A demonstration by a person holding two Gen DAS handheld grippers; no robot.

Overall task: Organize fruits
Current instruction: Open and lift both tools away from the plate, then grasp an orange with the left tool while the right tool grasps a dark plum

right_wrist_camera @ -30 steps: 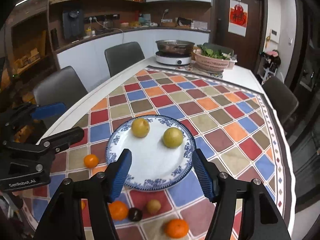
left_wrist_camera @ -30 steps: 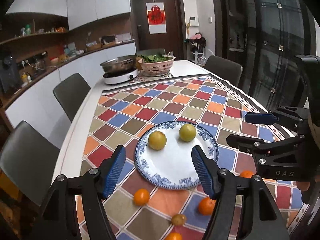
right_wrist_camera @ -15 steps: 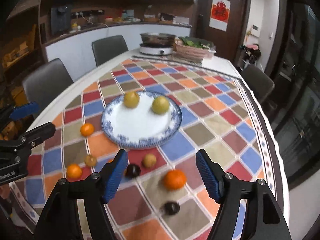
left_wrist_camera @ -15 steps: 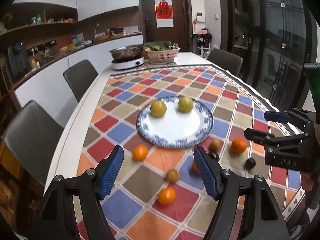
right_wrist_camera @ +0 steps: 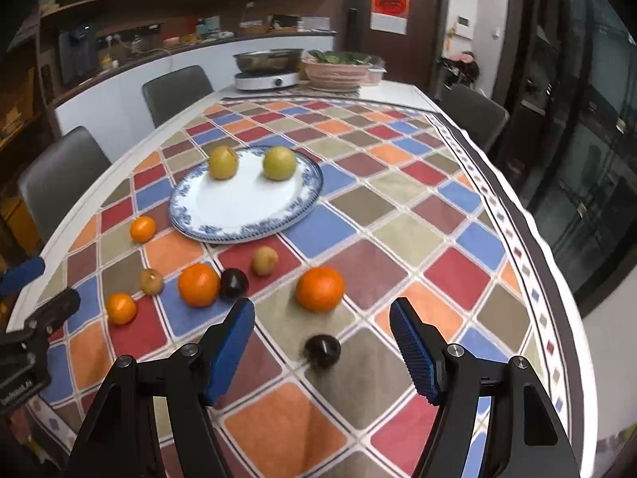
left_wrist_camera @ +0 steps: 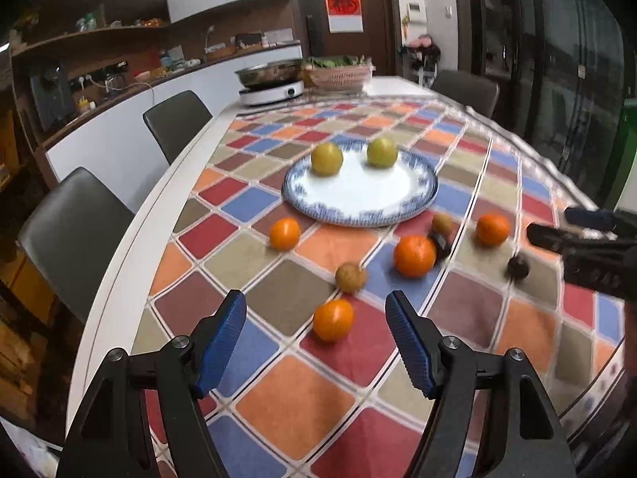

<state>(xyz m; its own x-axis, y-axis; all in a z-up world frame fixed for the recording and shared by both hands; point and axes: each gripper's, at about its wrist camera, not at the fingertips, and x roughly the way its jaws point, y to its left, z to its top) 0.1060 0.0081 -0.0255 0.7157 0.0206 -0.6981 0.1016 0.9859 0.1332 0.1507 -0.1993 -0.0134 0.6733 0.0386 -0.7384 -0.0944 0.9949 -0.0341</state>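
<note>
Left wrist: left gripper (left_wrist_camera: 315, 337) wide, empty, now lowered from the plate (left_wrist_camera: 360, 215) toward the nearest orange (left_wrist_camera: 333, 319) — pickup likely. Right wrist: right gripper (right_wrist_camera: 321, 334) wide, empty, now nearing a dark plum (right_wrist_camera: 322, 350) — two yellow-green fruits (right_wrist_camera: 223, 162) remain plated.

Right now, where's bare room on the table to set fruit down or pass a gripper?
Free: the plate centre and near half, in front of its two yellow fruits; the cloth right of the plate, out to the border. Crowded: the strip just near the plate, where oranges, brown fruits and dark fruits lie scattered.
</note>
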